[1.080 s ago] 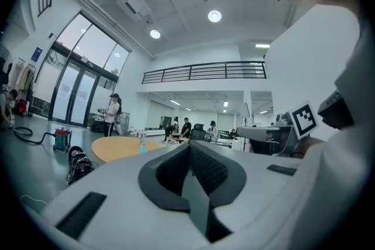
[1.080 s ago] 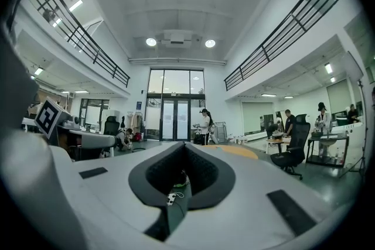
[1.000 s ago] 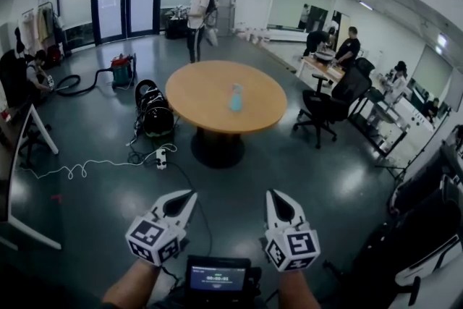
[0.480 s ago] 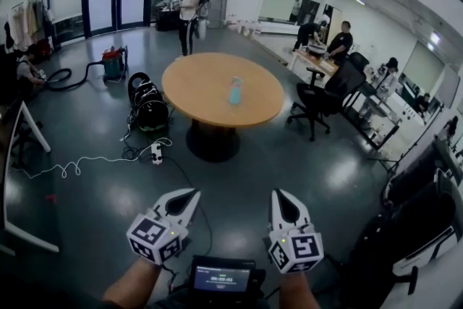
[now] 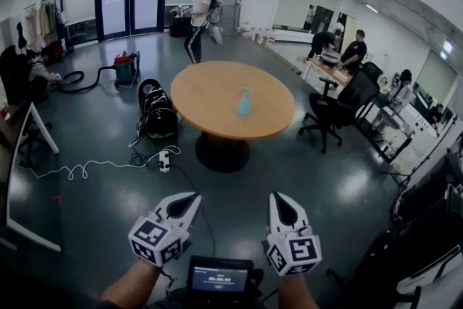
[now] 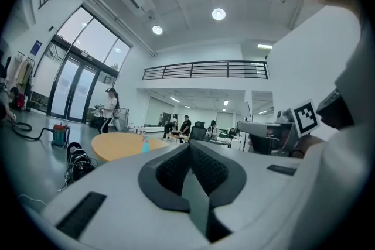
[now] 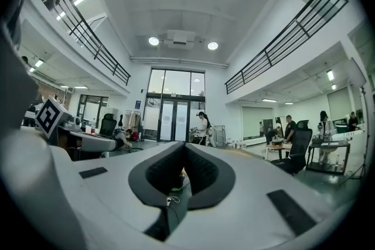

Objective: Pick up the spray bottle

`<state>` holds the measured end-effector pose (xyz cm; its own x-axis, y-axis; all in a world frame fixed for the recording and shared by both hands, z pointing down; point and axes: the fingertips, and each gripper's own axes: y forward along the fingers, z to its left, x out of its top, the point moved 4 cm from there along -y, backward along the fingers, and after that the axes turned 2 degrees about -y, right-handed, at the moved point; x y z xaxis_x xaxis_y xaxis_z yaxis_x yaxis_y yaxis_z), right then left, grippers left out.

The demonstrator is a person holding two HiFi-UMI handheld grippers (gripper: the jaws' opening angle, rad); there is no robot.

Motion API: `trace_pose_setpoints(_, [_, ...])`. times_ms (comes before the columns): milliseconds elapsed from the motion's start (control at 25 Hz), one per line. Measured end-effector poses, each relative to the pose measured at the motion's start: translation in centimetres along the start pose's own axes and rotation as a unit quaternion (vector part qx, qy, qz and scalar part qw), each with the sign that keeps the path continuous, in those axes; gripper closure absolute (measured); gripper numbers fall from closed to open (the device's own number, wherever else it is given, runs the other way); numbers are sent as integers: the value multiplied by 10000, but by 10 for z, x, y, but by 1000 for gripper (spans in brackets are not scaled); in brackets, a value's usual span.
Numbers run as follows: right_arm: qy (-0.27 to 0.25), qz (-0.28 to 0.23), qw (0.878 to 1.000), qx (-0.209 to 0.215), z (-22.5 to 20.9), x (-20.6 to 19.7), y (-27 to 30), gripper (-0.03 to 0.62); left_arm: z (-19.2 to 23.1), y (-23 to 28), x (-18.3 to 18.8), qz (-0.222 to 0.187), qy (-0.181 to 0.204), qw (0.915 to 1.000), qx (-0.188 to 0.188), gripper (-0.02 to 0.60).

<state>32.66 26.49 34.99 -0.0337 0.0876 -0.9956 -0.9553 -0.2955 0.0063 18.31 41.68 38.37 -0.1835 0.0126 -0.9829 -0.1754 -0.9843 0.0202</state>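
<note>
The pale blue spray bottle [image 5: 244, 103] stands upright near the middle of a round wooden table [image 5: 206, 94], far ahead of me across the floor. In the left gripper view the spray bottle [image 6: 145, 146] shows small on the table [image 6: 114, 146]. My left gripper [image 5: 190, 200] and right gripper [image 5: 278, 199] are side by side at the bottom of the head view, pointing level toward the table. Both are shut, with nothing between the jaws. The left gripper [image 6: 188, 146] and right gripper [image 7: 184, 147] each show pads pressed together.
A black office chair [image 5: 329, 108] stands right of the table. Black bags [image 5: 155, 112] and a power strip with white cable [image 5: 165, 159] lie on the floor to its left. A person [image 5: 199, 18] walks behind the table. Desks line the right side.
The table and bottle look slightly nearer and further right in the head view. The person at the back has stepped along. Both grippers keep their pose, shut.
</note>
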Motion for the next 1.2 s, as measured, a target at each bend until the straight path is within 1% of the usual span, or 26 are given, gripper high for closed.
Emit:
trace_pose_setpoints(200, [65,-161,9998,126,-40,3,31,591,1,41,9,-32,65,9999,121,581])
trace_pose_setpoints(400, [87,-252,9992,282,-78,10,59,591,2,85,16,-86,91,9994,318,581])
trace_pose_setpoints(720, [155,-361,9969,677,-138,1,94,591,-5,148,15,-91,65,9984,562,581])
trace_pose_setpoints(880, [134,-361,9954,876,-159,-5,105,591,-9,171,15,-97,84,9973,723,581])
trace_pose_setpoints(1040, [309,-371,9943,946,-174,-2,120,591,-5,188,21,-13,116,9961,875,581])
trace_pose_setpoints(1200, [332,-419,9937,986,-188,-7,138,591,0,205,23,-69,127,9966,814,581])
